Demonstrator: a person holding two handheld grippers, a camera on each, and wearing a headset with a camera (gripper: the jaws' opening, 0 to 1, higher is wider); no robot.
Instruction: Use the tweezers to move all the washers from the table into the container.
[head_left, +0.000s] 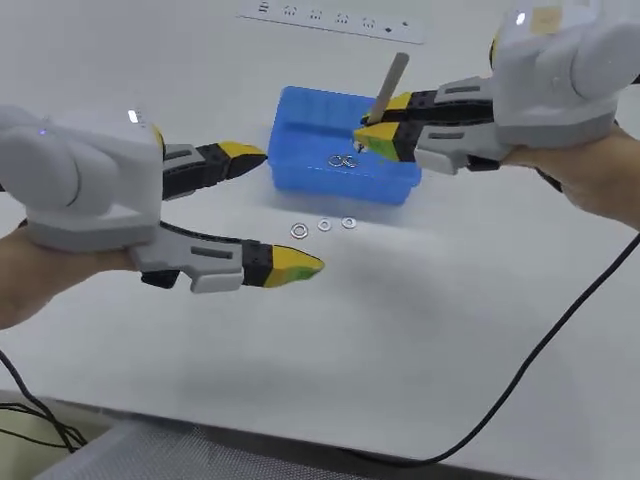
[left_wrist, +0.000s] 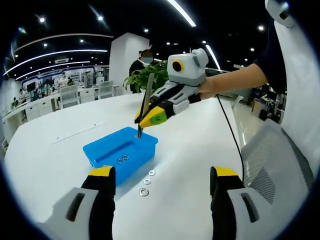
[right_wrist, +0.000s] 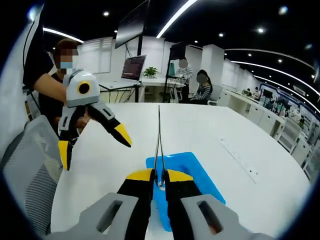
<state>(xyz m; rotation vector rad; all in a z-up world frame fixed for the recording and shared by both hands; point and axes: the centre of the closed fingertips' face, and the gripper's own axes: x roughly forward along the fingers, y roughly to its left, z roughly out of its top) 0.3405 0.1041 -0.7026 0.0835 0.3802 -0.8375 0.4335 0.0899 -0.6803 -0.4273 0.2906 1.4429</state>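
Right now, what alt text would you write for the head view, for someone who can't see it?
The right gripper, jaws shut on tweezers, hangs over a blue container with washers inside. Three more washers lie on the white table in front of it; the left gripper, jaws open, is nearby.

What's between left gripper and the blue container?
Three washers in a row on the table, beside the container; clear in left gripper view.

left jaws spread, right jaws pinched.
the left white-and-black yellow-tipped gripper (head_left: 283, 208), in the left hand (head_left: 30, 285), points forward with jaws wide apart; the matching right gripper (head_left: 366, 140), in the right hand (head_left: 590, 175), has jaws clamped on slim grey metal tweezers (head_left: 390, 85).
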